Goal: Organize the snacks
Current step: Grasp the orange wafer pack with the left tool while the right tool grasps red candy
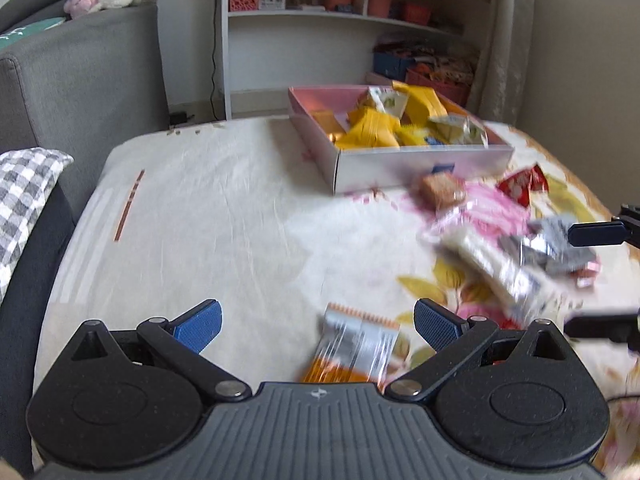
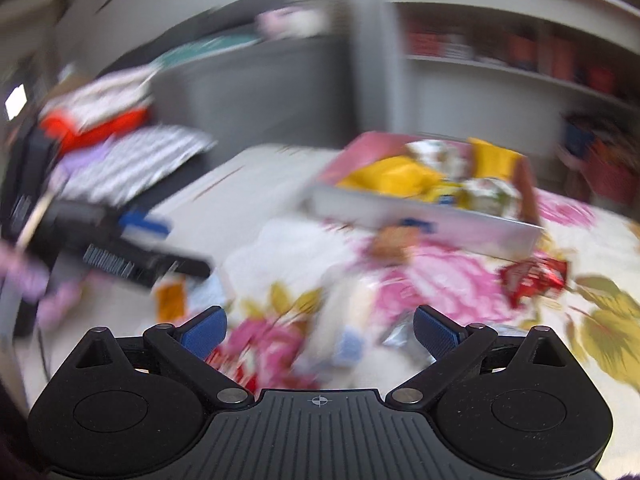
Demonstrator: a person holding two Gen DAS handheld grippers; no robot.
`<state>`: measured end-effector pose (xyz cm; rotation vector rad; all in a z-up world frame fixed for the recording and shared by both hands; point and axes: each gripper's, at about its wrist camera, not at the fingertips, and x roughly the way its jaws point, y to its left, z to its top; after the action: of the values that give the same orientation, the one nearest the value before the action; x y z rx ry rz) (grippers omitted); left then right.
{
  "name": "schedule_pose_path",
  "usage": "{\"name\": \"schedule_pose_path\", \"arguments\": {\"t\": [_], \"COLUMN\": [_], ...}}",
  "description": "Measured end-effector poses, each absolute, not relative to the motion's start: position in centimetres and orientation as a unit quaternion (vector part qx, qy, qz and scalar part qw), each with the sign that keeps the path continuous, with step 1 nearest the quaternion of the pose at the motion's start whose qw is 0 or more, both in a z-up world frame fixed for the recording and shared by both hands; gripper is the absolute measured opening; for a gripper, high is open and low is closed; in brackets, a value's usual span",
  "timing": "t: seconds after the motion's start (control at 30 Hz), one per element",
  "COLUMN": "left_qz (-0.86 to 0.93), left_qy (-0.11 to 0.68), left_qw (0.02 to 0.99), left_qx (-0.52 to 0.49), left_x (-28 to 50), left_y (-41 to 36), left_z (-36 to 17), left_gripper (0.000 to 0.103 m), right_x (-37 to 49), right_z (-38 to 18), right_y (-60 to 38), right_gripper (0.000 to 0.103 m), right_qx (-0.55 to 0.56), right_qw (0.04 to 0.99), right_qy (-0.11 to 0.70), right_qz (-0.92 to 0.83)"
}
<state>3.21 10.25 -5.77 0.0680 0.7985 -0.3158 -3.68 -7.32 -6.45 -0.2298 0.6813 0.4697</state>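
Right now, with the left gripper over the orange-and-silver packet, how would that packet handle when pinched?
The orange-and-silver packet looks like thin foil lying flat on the cloth, so it is probably light and would crumple rather than resist. The glossy film may slip in the pads. The left gripper is open.

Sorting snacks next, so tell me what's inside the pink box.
The pink box holds a heap of yellow packets and white-and-green packets, plus an orange-gold one. Whatever lies beneath the heap is covered.
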Motion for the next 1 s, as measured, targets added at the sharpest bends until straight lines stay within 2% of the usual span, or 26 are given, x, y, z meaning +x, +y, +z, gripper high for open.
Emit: {"name": "schedule_pose_path", "arguments": {"t": [0.17, 0.47, 0.8, 0.87, 1.0], "left_qz": [-0.176, -0.219, -0.227, -0.229, -0.235], "left_qy": [0.394, 0.414, 0.4, 0.4, 0.4], "left_qw": [0.901, 0.878, 0.883, 0.882, 0.88], "left_qx": [0.051, 0.093, 0.097, 0.098, 0.099], "left_x": [2.6, 2.3, 2.2, 2.3, 2.2], "left_y": [10.8, 10.4, 10.2, 10.2, 9.9], "left_z": [-6.6, -8.5, -8.5, -8.4, -8.1], "left_gripper": [0.103, 0.103, 0.103, 0.1, 0.085], "right_x": [-5.7, -6.0, -5.5, -5.3, -5.1], "right_z": [-8.6, -11.2, -11.6, -11.6, -11.5], "right_y": [-4.6, -3.2, -2.6, -2.3, -1.9], "right_gripper": [0.101, 0.101, 0.103, 0.103, 0.103], "right_qx": [-0.168, -0.17, -0.174, -0.172, -0.172], "right_qw": [0.878, 0.853, 0.858, 0.859, 0.86], "right_qy": [0.345, 0.389, 0.382, 0.387, 0.391], "right_qz": [0.284, 0.304, 0.298, 0.287, 0.28]}}
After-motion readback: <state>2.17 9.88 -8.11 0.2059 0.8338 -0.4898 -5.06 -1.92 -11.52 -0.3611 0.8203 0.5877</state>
